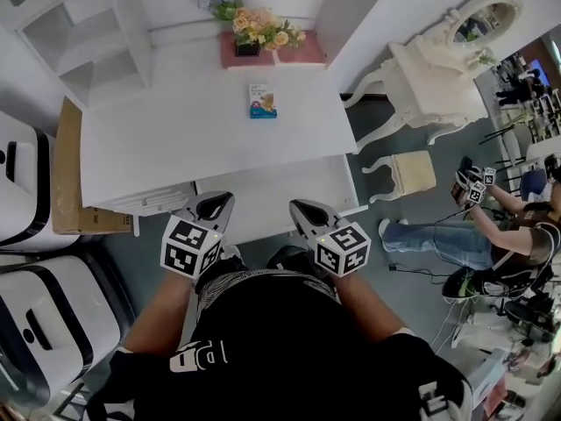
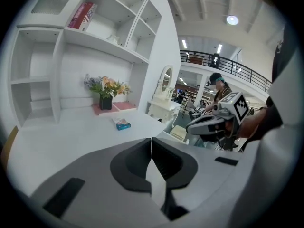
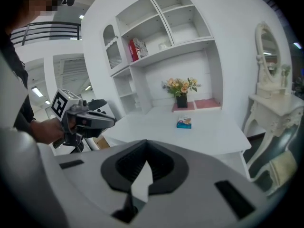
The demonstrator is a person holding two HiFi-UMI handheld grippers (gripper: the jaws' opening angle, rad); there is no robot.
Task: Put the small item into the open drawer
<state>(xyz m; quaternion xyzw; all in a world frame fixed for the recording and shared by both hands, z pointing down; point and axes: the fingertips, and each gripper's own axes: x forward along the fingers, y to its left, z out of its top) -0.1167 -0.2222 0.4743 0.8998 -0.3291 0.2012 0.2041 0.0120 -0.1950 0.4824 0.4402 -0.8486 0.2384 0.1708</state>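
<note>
A small blue box (image 1: 262, 101) lies flat on the white desk (image 1: 175, 139), toward its back middle; it also shows as the box (image 2: 123, 124) and the box (image 3: 184, 122) in the gripper views. A white drawer (image 1: 280, 191) stands pulled out at the desk's front. Both grippers hover at the desk's front edge, well short of the box. My left gripper (image 1: 215, 207) is shut and empty, its jaws meeting at the tip (image 2: 151, 146). My right gripper (image 1: 307, 210) is shut too, with nothing between its jaws (image 3: 146, 151).
A flower pot (image 1: 259, 29) on a pink mat stands at the desk's back, with white shelves (image 1: 88, 42) at the left. A dressing table (image 1: 438, 86) and stool (image 1: 412, 172) stand to the right. A cardboard box (image 1: 66, 174) leans left. A seated person (image 1: 473, 235) is at right.
</note>
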